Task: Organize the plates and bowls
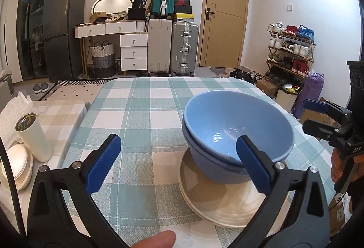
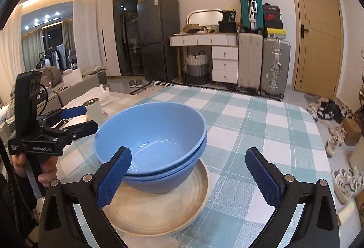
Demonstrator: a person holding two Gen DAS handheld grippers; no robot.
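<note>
Two nested blue bowls sit tilted on a short stack of cream plates on the checked tablecloth. My left gripper is open, just left of and short of the bowls, with its right finger in front of the bowls' near wall. My right gripper is open too, its left finger overlapping the bowls' near rim. Neither gripper's pads press on anything. Each gripper shows in the other's view: the right gripper at the far right, the left gripper at the left, each held by a hand.
A white tumbler and a stack of cream dishes stand on a lower surface left of the table, beside crumpled plastic. The table's far edge gives onto floor with suitcases, a dresser and a shoe rack.
</note>
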